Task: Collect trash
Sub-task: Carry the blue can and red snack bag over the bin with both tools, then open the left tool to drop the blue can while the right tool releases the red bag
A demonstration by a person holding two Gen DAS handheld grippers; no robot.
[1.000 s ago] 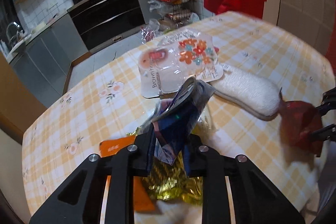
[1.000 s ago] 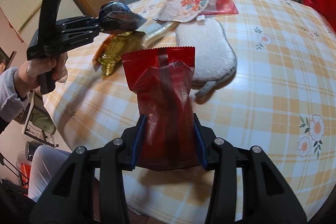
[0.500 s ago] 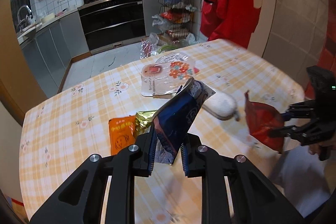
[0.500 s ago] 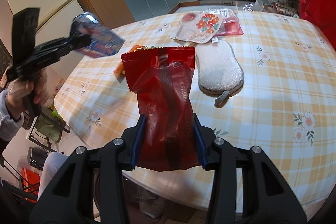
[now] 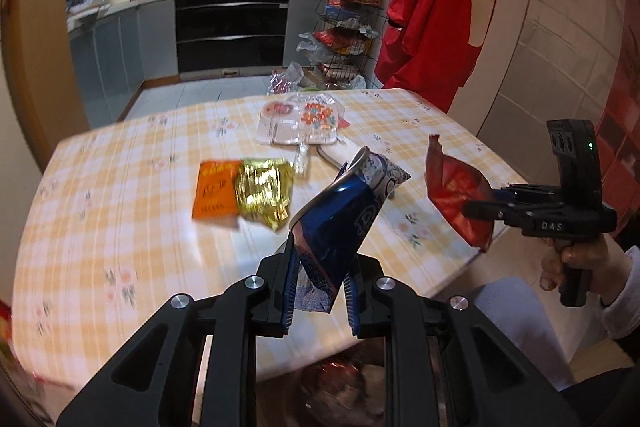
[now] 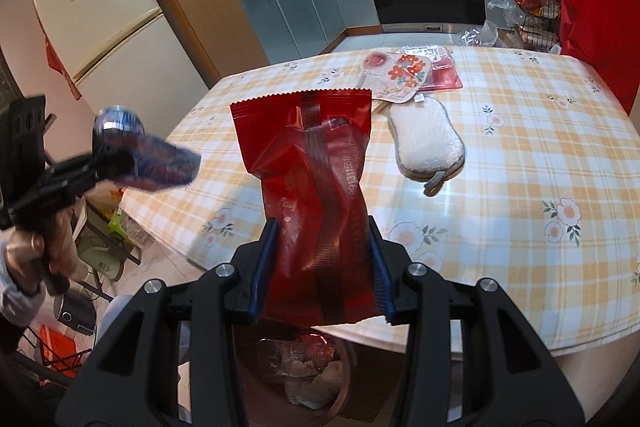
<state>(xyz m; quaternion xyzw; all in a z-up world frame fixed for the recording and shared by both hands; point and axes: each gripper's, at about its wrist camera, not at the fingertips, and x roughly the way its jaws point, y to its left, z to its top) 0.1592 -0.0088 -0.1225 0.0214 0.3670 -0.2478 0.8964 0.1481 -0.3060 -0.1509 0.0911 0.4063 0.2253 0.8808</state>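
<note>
My left gripper (image 5: 318,293) is shut on a blue snack wrapper (image 5: 344,211) and holds it off the table's near edge; it also shows in the right wrist view (image 6: 148,163). My right gripper (image 6: 322,267) is shut on a red snack wrapper (image 6: 316,187), also seen in the left wrist view (image 5: 456,197). A trash bin (image 6: 312,375) with trash in it stands on the floor below both grippers. An orange packet (image 5: 214,195) and a gold wrapper (image 5: 262,193) lie on the checked table (image 5: 120,187).
A white sponge pad (image 6: 426,137) and a flowered clear package (image 5: 300,123) lie further back on the table. A fridge (image 6: 108,39), kitchen cabinets, an oven and a wire rack stand behind. Red clothes (image 5: 436,27) hang at the right.
Both grippers have drawn back and up from the table with their wrappers. They now hang over the table's near edge above the bin.
</note>
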